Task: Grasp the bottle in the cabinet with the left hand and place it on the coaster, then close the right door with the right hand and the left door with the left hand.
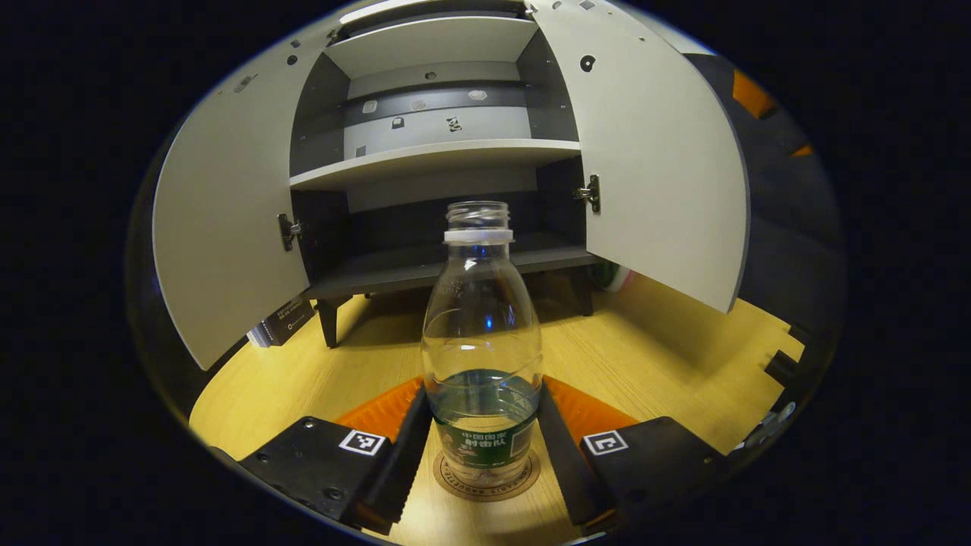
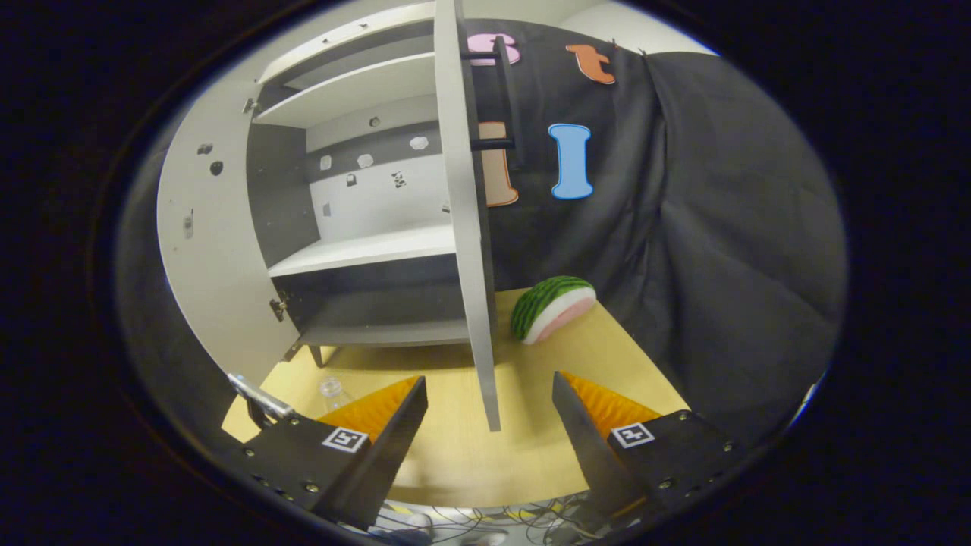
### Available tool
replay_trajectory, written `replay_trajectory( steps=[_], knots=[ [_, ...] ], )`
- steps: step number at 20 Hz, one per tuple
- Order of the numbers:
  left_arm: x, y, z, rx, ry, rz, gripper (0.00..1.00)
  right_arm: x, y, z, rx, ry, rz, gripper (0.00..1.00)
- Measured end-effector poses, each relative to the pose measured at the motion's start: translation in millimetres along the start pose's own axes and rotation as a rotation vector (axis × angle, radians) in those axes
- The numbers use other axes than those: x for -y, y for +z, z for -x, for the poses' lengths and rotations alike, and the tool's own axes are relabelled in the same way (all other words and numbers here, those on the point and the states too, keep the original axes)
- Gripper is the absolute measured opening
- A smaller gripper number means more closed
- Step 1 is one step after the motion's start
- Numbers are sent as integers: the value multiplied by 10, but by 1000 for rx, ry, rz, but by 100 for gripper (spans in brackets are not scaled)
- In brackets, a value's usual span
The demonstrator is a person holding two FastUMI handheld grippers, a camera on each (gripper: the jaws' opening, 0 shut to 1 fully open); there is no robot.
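Observation:
A clear, capless plastic bottle (image 1: 482, 334) with a green label stands upright on a round coaster (image 1: 485, 479) on the wooden table, in front of the cabinet (image 1: 432, 155). My left gripper (image 1: 482, 394) is closed around its lower body, both fingers touching its sides. The cabinet's left door (image 1: 227, 227) and right door (image 1: 660, 174) both stand wide open. In the right gripper view, my right gripper (image 2: 489, 379) is open and holds nothing, just in front of the right door's edge (image 2: 470, 265). The bottle's mouth (image 2: 331, 388) peeks out at lower left.
A toy watermelon slice (image 2: 552, 307) lies on the table to the right of the cabinet, near the black cloth wall. A dark book-like object (image 1: 282, 322) sits by the cabinet's left leg. The cabinet shelves (image 1: 436, 155) hold nothing.

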State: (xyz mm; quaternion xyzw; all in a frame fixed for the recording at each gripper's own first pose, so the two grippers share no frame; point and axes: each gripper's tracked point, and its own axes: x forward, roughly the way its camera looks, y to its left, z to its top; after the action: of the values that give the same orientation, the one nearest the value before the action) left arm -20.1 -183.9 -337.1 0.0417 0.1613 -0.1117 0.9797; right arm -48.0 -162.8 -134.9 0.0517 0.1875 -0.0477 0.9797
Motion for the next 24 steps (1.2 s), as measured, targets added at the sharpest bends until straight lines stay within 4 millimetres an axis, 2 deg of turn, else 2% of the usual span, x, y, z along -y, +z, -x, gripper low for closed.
replay_trajectory(
  steps=[2, 3, 4, 7, 10, 11, 12, 18, 21, 24],
  knots=[
    [-13, -6, 35, -4, 2, -13, 81, -6, -34, 3, -7, 2, -1, 100],
    [-29, -28, 57, -14, 9, -1, 81, -12, -64, -12, -12, 4, -3, 97],
    [-53, -44, 73, -24, 19, 6, 82, -22, -80, -12, -15, 7, -5, 100],
    [-69, -67, 119, -32, 24, 4, 84, -57, -94, 14, -19, 16, -2, 98],
    [-97, 44, 183, 8, 26, 3, 88, -69, -63, 29, -8, 22, -3, 100],
    [-97, 67, 193, 6, 24, 1, 91, -76, -64, 40, -8, 25, -7, 98],
    [-108, 105, 210, 12, 27, 3, 95, -73, -53, 51, -6, 26, -9, 100],
    [-187, 506, 393, 68, 31, 8, 97, -95, 75, 147, 35, 42, -26, 98],
    [-225, 882, 586, 114, 22, 22, 97, 2, 243, 236, 82, 43, -38, 100],
    [-299, 1310, 775, 167, 21, 33, 96, 154, 524, 296, 148, 41, -51, 100]
  ],
)
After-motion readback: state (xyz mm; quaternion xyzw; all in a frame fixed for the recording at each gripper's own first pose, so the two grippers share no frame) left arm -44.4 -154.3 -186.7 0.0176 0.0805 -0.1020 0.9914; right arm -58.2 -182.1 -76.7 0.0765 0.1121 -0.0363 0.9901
